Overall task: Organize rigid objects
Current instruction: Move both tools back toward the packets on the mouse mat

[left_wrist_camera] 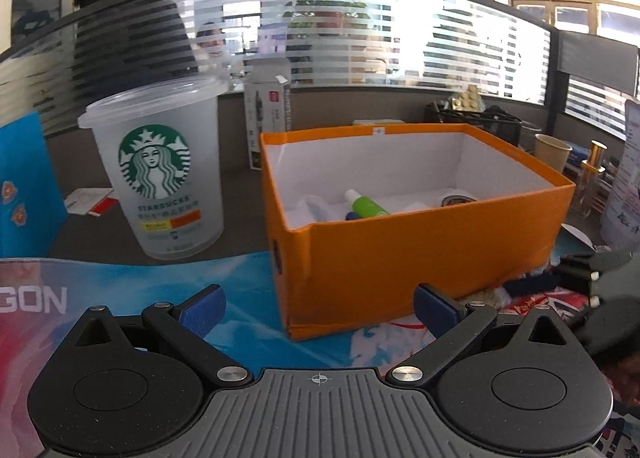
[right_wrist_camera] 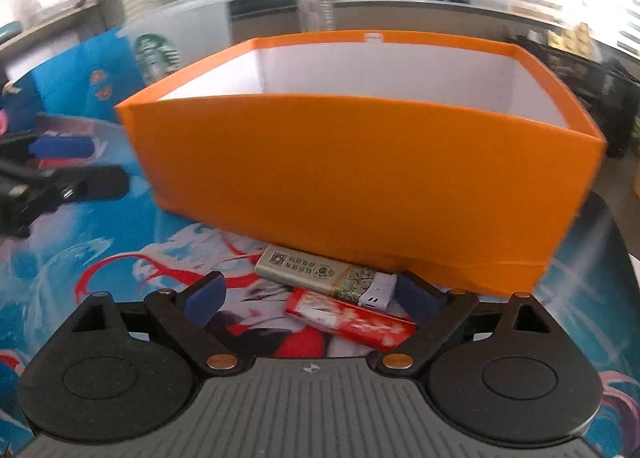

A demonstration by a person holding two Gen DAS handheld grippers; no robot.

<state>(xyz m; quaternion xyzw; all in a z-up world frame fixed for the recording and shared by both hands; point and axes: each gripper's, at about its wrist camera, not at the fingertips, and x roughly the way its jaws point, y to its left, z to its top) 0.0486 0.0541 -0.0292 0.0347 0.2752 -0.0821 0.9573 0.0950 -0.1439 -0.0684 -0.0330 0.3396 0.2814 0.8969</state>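
an open orange box point(right_wrist_camera: 360, 178) with white inner walls stands upright just ahead of the right gripper point(right_wrist_camera: 310, 300). inside it, seen past the left gripper point(left_wrist_camera: 318, 308), lie a green bottle with a white cap point(left_wrist_camera: 366, 204), a small blue item point(left_wrist_camera: 352, 215) touching it, and a round tin point(left_wrist_camera: 458, 200) toward the far right corner. two lighters lie flat between the right gripper's spread fingers, at the foot of the box: a beige printed one point(right_wrist_camera: 320, 272) with a white head, and a red one point(right_wrist_camera: 352, 318) nearer, touching it.

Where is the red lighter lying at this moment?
In the right wrist view, the red lighter lies on the mat between the open right tongs, beside the beige lighter, before the orange box.
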